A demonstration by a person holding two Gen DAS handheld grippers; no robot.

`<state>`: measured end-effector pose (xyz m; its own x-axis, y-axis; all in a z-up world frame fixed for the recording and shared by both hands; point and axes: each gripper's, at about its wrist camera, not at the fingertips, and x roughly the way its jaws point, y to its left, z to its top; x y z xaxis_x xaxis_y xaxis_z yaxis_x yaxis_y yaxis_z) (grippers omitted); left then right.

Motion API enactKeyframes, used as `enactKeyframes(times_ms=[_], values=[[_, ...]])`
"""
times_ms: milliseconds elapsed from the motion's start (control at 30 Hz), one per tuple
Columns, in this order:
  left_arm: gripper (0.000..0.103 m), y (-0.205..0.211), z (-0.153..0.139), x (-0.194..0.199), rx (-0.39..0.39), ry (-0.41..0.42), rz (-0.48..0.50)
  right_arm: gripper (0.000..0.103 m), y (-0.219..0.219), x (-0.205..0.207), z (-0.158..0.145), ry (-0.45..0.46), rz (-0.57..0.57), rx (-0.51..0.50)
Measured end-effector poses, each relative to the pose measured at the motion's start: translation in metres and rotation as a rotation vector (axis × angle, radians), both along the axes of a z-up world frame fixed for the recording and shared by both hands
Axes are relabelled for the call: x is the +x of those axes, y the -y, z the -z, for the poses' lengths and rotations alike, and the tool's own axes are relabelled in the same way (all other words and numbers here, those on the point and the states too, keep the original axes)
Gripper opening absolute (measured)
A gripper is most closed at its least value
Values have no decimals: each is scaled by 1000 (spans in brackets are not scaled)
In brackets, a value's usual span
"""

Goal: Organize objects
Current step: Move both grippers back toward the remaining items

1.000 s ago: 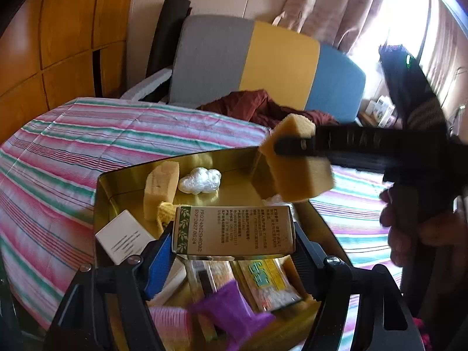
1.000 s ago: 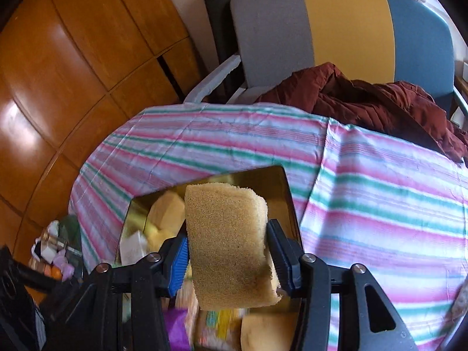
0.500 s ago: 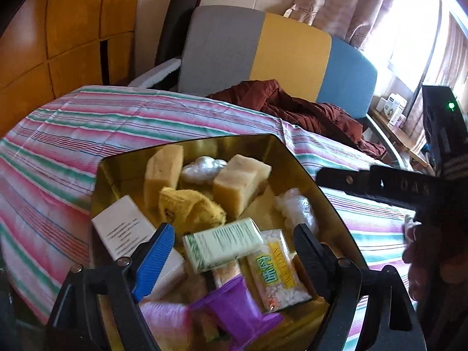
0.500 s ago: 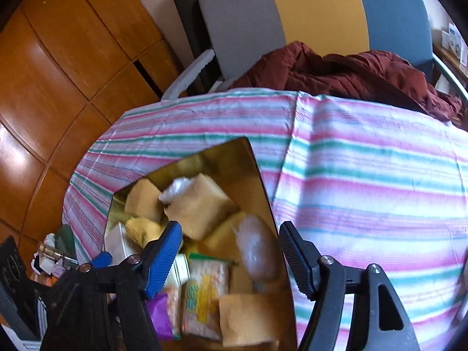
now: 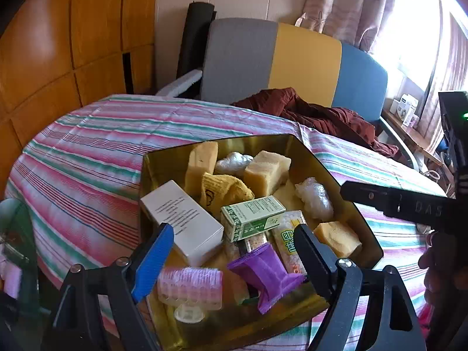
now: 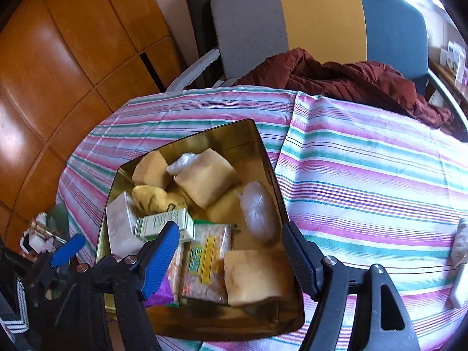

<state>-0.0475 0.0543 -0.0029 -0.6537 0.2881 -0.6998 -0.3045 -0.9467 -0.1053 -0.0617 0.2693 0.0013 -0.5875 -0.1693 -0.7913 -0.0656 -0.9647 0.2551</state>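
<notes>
Two hand-held grippers hover over a gold tin (image 5: 304, 152) on the striped counter (image 5: 87, 152), and both stand wide open with nothing between their fingers. Just ahead of the left hand-held gripper (image 5: 231, 251) lie a pink hair roller (image 5: 190, 285) and a purple roller (image 5: 266, 272), close to its fingertips at the tin's near end. Beyond them a small green box (image 5: 251, 218) rests tilted on a snack packet (image 5: 289, 239), with a white box (image 5: 181, 218) toward the blue pad side. Farther ahead sit a yellow sock (image 5: 222, 190), two tan sponges (image 5: 266, 171) and a clear plastic wad (image 5: 314, 196). Another sponge piece (image 5: 336, 238) lies beside the black finger.

From the right hand-held gripper (image 6: 231, 251), the tin (image 6: 263, 152) sits directly below and ahead, its contents showing between the open fingers: the snack packet (image 6: 207, 260), a tan sponge (image 6: 254, 275) near the black finger, and the green box (image 6: 163, 223) by the blue pad. Past the counter's far edge stands a grey, yellow and blue chair (image 6: 318, 20) with a dark red jacket (image 6: 336, 79) on it.
</notes>
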Motion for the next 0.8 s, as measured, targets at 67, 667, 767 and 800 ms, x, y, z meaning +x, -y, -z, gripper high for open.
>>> enactKeyframes(times_ms=[67,667,767,800], values=[[87,2,-2,6,-6,-17,-2,74,5,7,-2,-7,-7,25],[87,-15,-10,38,-18,-51,86,74,-14,57,3,0,50,89],[87,-20,-10,41,-23,-51,103,74,-23,63,5,3,73,84],[87,-22,-10,43,-25,-51,108,74,-26,65,6,4,79,84]])
